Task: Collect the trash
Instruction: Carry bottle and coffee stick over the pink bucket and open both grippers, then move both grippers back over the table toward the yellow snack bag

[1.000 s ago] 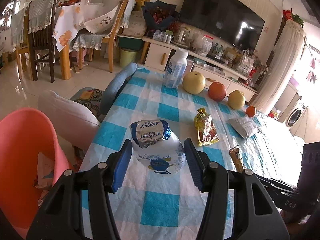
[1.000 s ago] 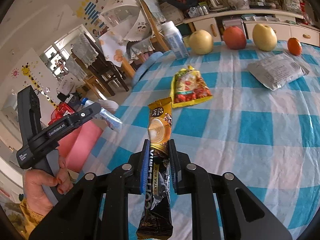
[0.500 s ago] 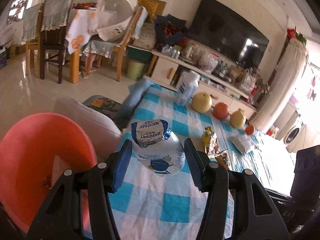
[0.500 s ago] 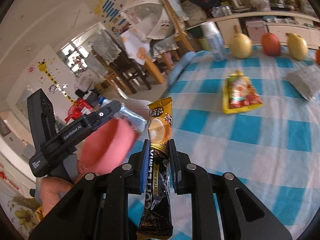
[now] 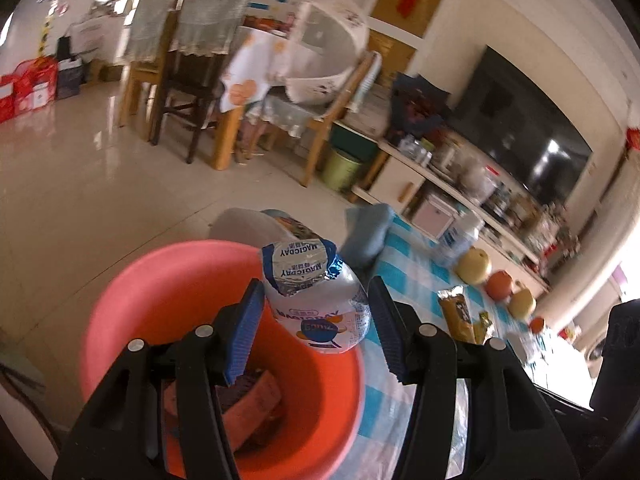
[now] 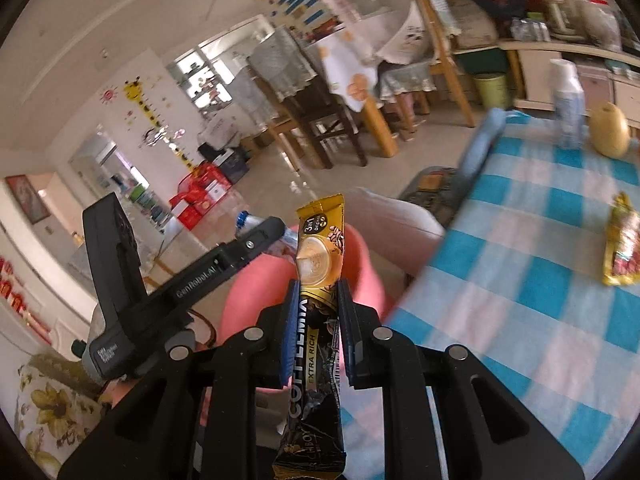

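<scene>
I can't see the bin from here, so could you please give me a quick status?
Left gripper holds yogurt bottle over red bin. Right gripper shut on coffee sachet, near bin. Nothing blocking.

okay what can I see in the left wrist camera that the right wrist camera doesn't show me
Only the left wrist view: the inside of the pink basin with scraps already lying in it, the foil lid of the small bottle between the left gripper fingers, and the television.

Only the right wrist view: the coffee sachet upright between the right gripper fingers, seen head-on, and the left tool from the side.

Both: the checked tablecloth, the basin, the pale fruit and the yellow snack packet.
</scene>
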Motion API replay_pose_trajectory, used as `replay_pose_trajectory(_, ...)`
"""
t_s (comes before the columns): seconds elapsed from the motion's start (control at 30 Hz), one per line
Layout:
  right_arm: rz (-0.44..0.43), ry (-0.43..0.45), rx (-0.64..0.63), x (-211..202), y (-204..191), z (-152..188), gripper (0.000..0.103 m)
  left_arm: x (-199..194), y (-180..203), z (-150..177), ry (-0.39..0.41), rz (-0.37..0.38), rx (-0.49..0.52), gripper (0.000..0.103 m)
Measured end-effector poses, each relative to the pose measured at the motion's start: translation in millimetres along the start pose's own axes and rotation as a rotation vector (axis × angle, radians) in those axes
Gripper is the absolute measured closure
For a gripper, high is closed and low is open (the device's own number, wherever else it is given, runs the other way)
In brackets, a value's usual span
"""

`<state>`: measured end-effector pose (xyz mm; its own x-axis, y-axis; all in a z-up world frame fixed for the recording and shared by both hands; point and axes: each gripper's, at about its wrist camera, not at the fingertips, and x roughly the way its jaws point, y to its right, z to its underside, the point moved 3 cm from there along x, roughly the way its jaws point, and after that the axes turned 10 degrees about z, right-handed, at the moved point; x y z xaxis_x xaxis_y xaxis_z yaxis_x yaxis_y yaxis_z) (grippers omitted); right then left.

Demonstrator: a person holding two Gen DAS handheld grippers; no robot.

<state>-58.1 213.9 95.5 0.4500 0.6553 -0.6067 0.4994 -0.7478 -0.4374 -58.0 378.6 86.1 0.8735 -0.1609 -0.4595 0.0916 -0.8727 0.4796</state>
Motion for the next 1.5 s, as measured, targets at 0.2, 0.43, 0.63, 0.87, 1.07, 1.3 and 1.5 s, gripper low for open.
replay_pose_trajectory(0.2, -0.021, -0.021, -0.029, 31.1, -25.2, -9.3, 0.083, -5.6, -25.9, -6.5, 0.019, -0.039, -0.051, 0.048)
replay_pose_trajectory(0.43, 0.054, 0.01, -0.04, 44.1, -21.8, -10.8, 0.047, -6.6, -56.5, -9.6, 0.024, -0.12, -0.128, 0.032)
replay_pose_trajectory(0.63, 0.167, 0.07, -0.083, 19.1, -6.4, -2.2, 0.022, -6.8, -52.7, -12.4, 0.051, -0.163, -0.089, 0.019)
replay_pose_trajectory(0.87, 0.29, 0.081, -0.111, -4.2, 19.5, 18.3, 0.014, -2.6, -37.7, -7.1, 0.08, -0.15, -0.047, 0.013)
replay_pose_trajectory(1.07, 0.367, 0.055, -0.049, -17.9, 55.5, 34.5, 0.014, -2.9, -21.9, -6.0, 0.131, -0.071, -0.032, 0.01)
replay_pose_trajectory(1.3, 0.435, 0.045, -0.021, -40.9, 80.3, 49.6, 0.01, 4.1, 19.4, 3.8, 0.168, 0.014, 0.09, 0.007)
replay_pose_trajectory(1.5, 0.466, 0.052, -0.001, -62.4, 94.0, 58.8, 0.008, 16.8, 48.6, 16.6, 0.112, 0.08, 0.147, 0.007)
